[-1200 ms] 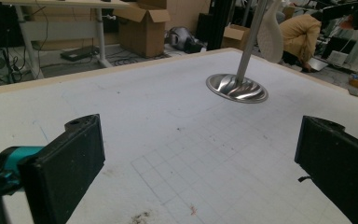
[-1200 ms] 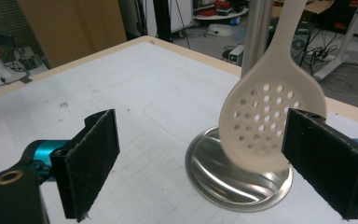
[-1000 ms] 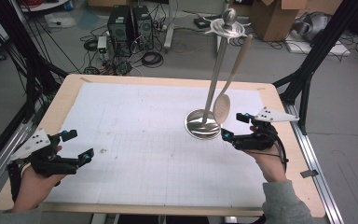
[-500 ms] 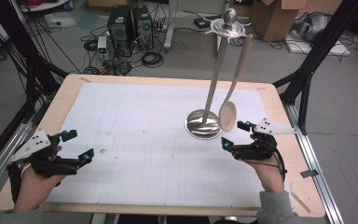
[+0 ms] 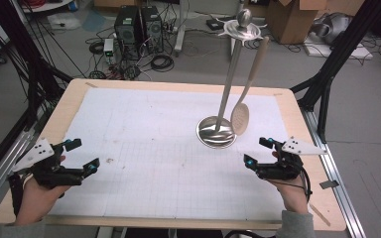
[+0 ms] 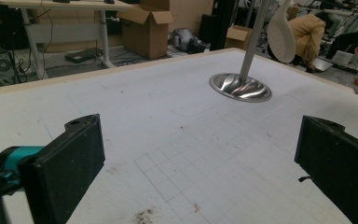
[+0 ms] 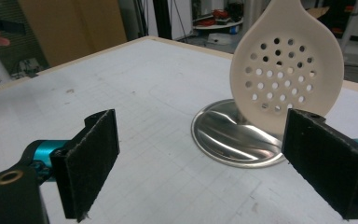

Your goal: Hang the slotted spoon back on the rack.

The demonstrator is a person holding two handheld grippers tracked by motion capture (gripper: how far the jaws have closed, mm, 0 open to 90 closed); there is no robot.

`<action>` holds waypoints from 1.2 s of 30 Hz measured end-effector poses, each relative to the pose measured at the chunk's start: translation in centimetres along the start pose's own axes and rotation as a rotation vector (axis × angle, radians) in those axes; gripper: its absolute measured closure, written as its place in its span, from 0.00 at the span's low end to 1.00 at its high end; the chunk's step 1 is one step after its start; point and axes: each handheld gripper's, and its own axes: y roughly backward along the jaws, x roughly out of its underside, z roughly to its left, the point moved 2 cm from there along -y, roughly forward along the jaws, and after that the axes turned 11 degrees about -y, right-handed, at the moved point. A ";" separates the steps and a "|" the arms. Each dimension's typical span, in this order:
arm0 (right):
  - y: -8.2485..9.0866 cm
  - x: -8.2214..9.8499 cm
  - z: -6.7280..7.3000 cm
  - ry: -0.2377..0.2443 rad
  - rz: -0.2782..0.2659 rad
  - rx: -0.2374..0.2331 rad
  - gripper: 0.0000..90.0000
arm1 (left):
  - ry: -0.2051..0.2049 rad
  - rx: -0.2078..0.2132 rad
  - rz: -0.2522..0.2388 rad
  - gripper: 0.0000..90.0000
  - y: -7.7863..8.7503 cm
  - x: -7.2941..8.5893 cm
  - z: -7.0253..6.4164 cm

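Observation:
A steel utensil stand (image 5: 217, 132) rises from its round base at the table's right middle. A cream perforated skimmer (image 5: 240, 118) hangs from its top, head just above the base. In the right gripper view the skimmer (image 7: 286, 70) hangs in front of the base (image 7: 235, 136), beyond my jaws. My right gripper (image 5: 258, 151) stands open near the front right, a short way from the base, holding nothing. My left gripper (image 5: 82, 155) is open at the front left, empty. In the left gripper view the stand (image 6: 240, 86) lies far ahead.
A white gridded mat (image 5: 154, 144) covers the wooden table (image 5: 297, 119). Black frame posts stand at both sides. Beyond the far edge are computers, cables and cardboard boxes on the floor.
My right gripper has drawn back from the skimmer toward the table's front edge. The skimmer has swung a little on the stand. The left gripper has stayed put.

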 end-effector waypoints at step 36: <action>6.7 1.1 -4.1 -0.076 -0.119 0.129 0.11 | 0.020 -0.134 0.006 0.02 3.1 1.3 2.7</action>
